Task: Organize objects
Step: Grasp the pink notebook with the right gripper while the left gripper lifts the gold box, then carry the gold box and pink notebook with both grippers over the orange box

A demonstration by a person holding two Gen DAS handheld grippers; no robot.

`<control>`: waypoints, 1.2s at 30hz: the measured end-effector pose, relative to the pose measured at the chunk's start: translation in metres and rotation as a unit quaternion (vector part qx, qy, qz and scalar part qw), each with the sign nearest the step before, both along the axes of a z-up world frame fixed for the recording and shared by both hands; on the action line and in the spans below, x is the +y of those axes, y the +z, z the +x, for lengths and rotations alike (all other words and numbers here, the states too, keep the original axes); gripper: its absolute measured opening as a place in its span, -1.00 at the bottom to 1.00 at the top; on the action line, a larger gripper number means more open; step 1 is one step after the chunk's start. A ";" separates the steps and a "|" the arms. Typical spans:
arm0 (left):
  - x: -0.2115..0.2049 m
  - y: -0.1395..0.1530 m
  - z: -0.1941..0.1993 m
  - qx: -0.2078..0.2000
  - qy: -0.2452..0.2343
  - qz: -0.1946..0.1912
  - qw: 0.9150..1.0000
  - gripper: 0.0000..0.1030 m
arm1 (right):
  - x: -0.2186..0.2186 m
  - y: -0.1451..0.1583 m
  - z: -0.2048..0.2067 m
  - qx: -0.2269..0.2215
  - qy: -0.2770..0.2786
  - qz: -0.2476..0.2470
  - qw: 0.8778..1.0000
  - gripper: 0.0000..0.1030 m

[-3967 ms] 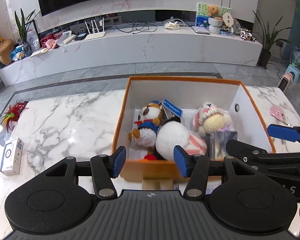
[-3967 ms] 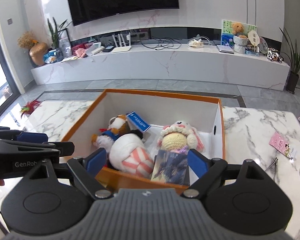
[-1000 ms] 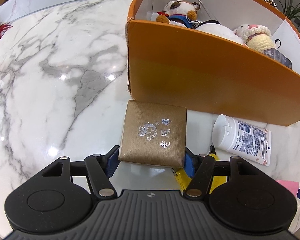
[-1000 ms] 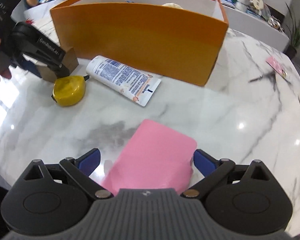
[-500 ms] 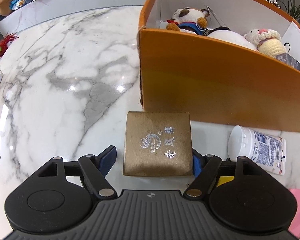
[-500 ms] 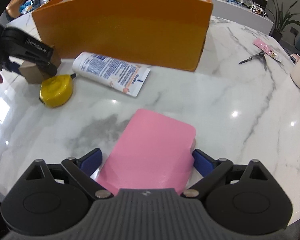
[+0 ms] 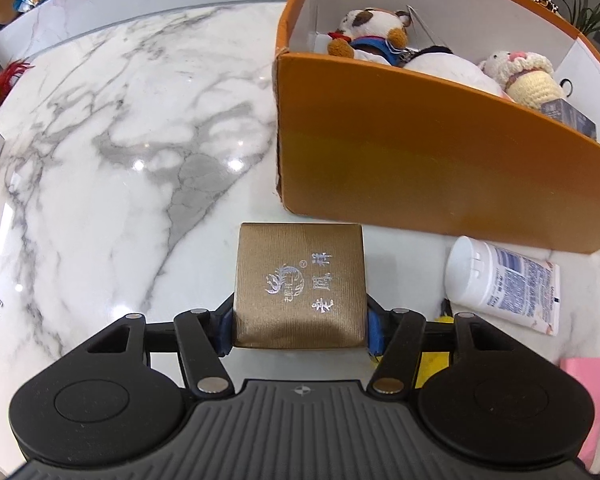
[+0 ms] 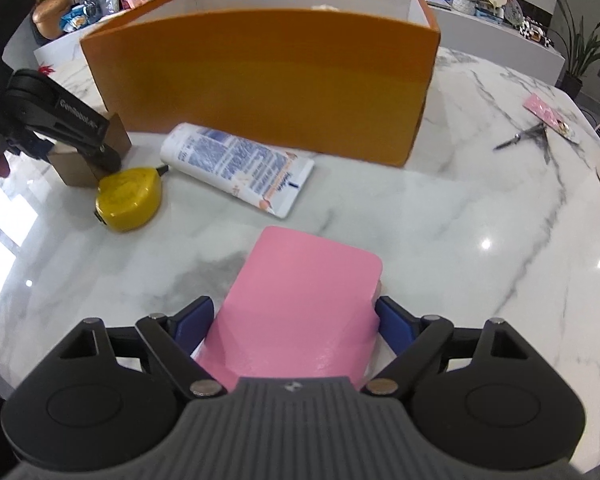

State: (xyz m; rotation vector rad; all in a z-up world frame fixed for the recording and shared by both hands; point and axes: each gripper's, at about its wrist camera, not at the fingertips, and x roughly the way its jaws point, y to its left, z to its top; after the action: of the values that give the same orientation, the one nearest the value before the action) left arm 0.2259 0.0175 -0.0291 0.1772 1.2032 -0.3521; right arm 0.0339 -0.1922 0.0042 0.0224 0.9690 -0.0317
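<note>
Now the left gripper [image 7: 300, 326] clamps the square gold textured box [image 7: 300, 284] just before the tall orange cardboard bin [image 7: 440, 168]; lift level over its wall. The right gripper [image 8: 292, 320] brackets the flat pink case [image 8: 300, 304]; grip unconfirmed

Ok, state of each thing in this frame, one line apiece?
left gripper: shut on the gold box.
right gripper: around the pink notebook, grip unclear.
orange box: open, toys inside.
lotion tube: lying flat, capped.
yellow tape measure: on the table.
</note>
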 end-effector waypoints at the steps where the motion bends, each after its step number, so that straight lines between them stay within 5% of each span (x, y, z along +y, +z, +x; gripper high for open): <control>1: 0.000 0.001 -0.001 0.001 -0.001 0.001 1.000 0.32 | 0.000 0.002 0.000 -0.001 0.003 0.002 1.000 0.70; 13: 0.002 0.034 -0.027 -0.021 -0.038 -0.009 0.999 0.32 | -0.002 0.039 0.003 -0.035 0.012 0.064 0.997 0.69; 22: 0.006 0.094 -0.044 -0.078 -0.056 -0.067 0.993 0.32 | -0.022 0.107 0.005 -0.125 -0.001 0.099 0.987 0.70; 30: -0.013 0.139 -0.016 -0.138 -0.023 -0.144 0.980 0.32 | -0.041 0.158 0.056 -0.217 -0.037 0.129 0.967 0.70; 36: -0.040 0.128 0.016 -0.155 -0.006 -0.156 0.976 0.32 | -0.054 0.152 0.113 -0.235 -0.057 0.159 0.957 0.70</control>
State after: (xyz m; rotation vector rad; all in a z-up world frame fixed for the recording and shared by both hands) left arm 0.2415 -0.0226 0.0991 -0.0333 0.8274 -0.4990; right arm 0.1474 -0.2460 0.1563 0.3688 0.4859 0.0240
